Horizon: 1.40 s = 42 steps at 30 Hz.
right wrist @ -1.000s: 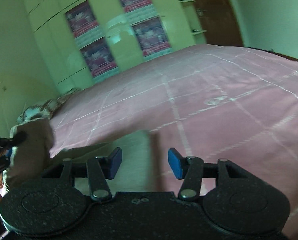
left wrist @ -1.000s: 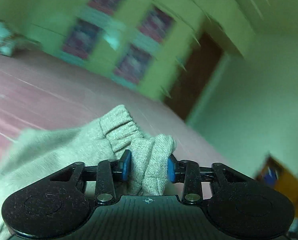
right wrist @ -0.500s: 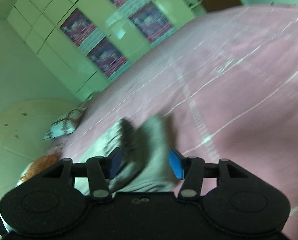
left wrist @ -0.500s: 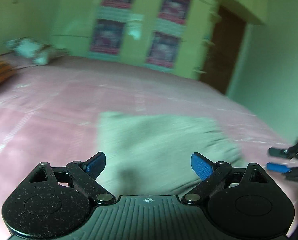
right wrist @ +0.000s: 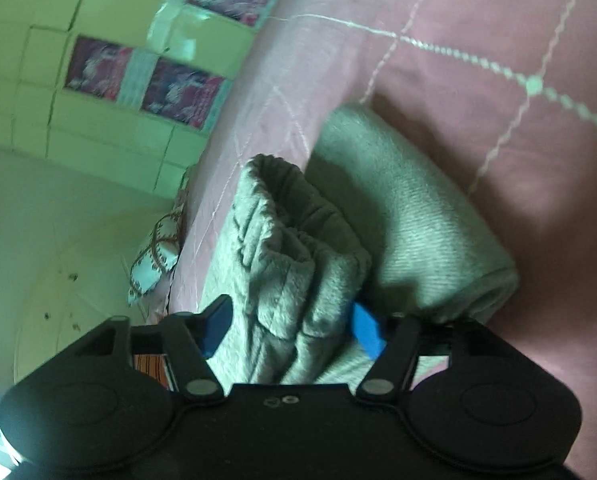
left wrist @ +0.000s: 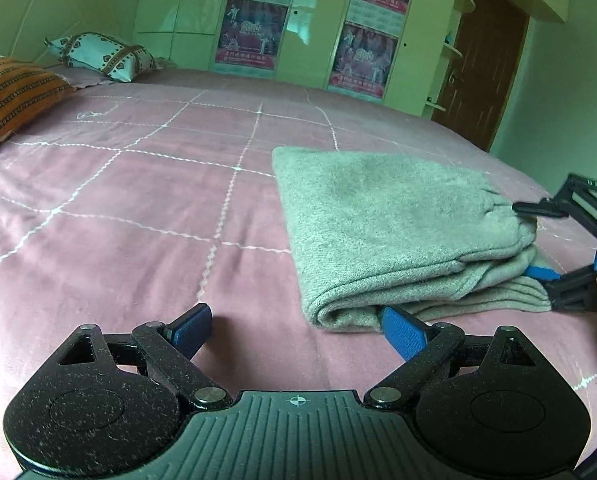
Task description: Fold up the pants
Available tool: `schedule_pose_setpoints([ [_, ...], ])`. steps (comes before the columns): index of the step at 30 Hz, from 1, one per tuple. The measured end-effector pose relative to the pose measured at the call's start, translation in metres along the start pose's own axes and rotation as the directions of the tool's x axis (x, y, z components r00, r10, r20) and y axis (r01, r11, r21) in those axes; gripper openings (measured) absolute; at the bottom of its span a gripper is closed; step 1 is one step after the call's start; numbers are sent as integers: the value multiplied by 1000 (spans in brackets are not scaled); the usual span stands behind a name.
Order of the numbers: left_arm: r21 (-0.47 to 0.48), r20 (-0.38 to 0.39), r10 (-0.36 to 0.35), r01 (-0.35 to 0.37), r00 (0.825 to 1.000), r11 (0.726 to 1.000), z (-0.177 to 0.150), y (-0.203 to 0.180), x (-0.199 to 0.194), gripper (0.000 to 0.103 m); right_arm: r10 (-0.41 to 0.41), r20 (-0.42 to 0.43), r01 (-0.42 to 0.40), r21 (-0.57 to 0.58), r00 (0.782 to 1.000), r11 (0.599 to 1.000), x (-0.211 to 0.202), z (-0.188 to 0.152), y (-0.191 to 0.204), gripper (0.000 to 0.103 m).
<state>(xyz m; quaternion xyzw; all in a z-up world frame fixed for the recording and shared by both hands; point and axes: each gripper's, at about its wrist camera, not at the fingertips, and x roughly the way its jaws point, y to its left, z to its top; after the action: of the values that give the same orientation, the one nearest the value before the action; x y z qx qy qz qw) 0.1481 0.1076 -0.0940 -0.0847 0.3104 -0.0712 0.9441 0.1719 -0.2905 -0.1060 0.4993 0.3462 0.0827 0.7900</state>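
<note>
The grey fleece pants (left wrist: pixel 378 216) lie folded in a thick stack on the pink quilted bed (left wrist: pixel 138 208). My left gripper (left wrist: pixel 296 332) is open wide just above the quilt with nothing between its pads. Its right pad (left wrist: pixel 402 336) sits close to the stack's near corner. My right gripper (right wrist: pixel 292 328) is rolled sideways at the cuff end, its jaws opening with the bunched cuffs (right wrist: pixel 290 240) loose between them. In the left wrist view that right gripper (left wrist: pixel 540 240) straddles the stack's right end, a hand behind it.
An orange striped pillow (left wrist: pixel 10 96) and a patterned pillow (left wrist: pixel 102 54) lie at the bed's far left. Green wardrobes with posters (left wrist: pixel 254 28) and a brown door (left wrist: pixel 482 64) stand behind the bed.
My left gripper let go of the cuffs, opened wide and drew back left; the pants now lie folded. My right gripper rolled, dropped onto the cuff end and widened.
</note>
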Motion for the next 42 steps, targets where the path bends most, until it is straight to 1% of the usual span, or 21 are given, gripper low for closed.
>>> schedule_pose_setpoints([
  [1, -1, 1, 1, -1, 1000, 1000, -1, 0, 0, 92, -10, 11, 10, -24, 1000, 1000, 1, -1, 7, 57],
  [2, -3, 5, 1, -1, 1000, 1000, -2, -1, 3, 92, -33, 20, 35, -60, 999, 998, 3, -3, 13, 47],
  [5, -20, 4, 1, -1, 1000, 1000, 0, -3, 9, 92, -86, 36, 89, -106, 996, 990, 5, -8, 18, 42],
  [7, -27, 8, -3, 3, 1000, 1000, 0, -4, 8, 92, -83, 42, 86, -97, 996, 992, 3, -10, 18, 42],
  [10, -28, 8, -4, 4, 1000, 1000, 0, -6, 9, 92, -86, -3, 86, -22, 996, 996, 5, -10, 10, 49],
  [12, -25, 8, -5, 5, 1000, 1000, 2, -8, 10, 92, -102, -16, 102, -34, 995, 994, 11, -9, 12, 49],
  [14, -27, 12, -10, 10, 1000, 1000, 2, -9, 10, 92, -136, -13, 135, -80, 991, 988, 16, -7, 20, 34],
  [15, -26, 17, -18, 18, 1000, 999, 3, -10, 9, 92, -133, -9, 131, -120, 991, 984, 15, -7, 27, 32],
  [18, -2, 32, -51, 51, 998, 999, 5, -18, 12, 92, -28, 35, 36, -247, 999, 968, -2, -11, 66, 28],
  [20, 43, 14, -5, 5, 1000, 999, 7, -26, 22, 92, 26, 38, -14, -295, 999, 955, -8, -13, 96, 28],
  [22, 0, 14, 71, -71, 997, 997, 9, -21, 29, 92, 78, 47, -58, -335, 996, 940, -14, -14, 119, 28],
  [24, -81, 47, 64, -60, 997, 995, 10, -9, 23, 92, 137, 63, -107, -347, 989, 932, -26, -10, 137, 27],
  [26, -64, 61, 63, -59, 996, 996, 9, -12, 20, 92, 183, 112, -132, -358, 977, 924, -44, -2, 142, 26],
  [28, -27, 57, 73, -72, 996, 997, 7, -19, 20, 92, 176, 167, -102, -378, 970, 920, -58, 3, 132, 26],
  [30, -42, 44, 66, -65, 997, 997, 5, -18, 23, 92, 105, 229, -16, -361, 968, 933, -65, 2, 95, 26],
  [31, -52, 40, 61, -59, 997, 997, 5, -16, 24, 92, 8, 243, 68, -304, 970, 950, -58, 3, 62, 26],
  [33, -52, 34, 58, -57, 998, 997, 4, -16, 26, 92, -168, 128, 184, -129, 977, 974, -33, 8, 6, 26],
  [34, -53, 33, 60, -59, 998, 997, 4, -17, 26, 92, -138, 111, 148, -81, 984, 986, -31, 7, -13, 26],
  [35, -58, 32, 63, -61, 998, 996, 3, -17, 25, 92, -101, 132, 115, -98, 986, 989, -34, 5, -16, 26],
  [38, -98, 65, 46, -40, 997, 994, 3, -13, 18, 92, -96, 147, 116, -132, 984, 984, -35, 5, -2, 26],
  [42, -132, 62, 43, -34, 997, 991, 2, -9, 22, 92, 13, 188, 29, -218, 982, 975, -47, 5, 20, 26],
])
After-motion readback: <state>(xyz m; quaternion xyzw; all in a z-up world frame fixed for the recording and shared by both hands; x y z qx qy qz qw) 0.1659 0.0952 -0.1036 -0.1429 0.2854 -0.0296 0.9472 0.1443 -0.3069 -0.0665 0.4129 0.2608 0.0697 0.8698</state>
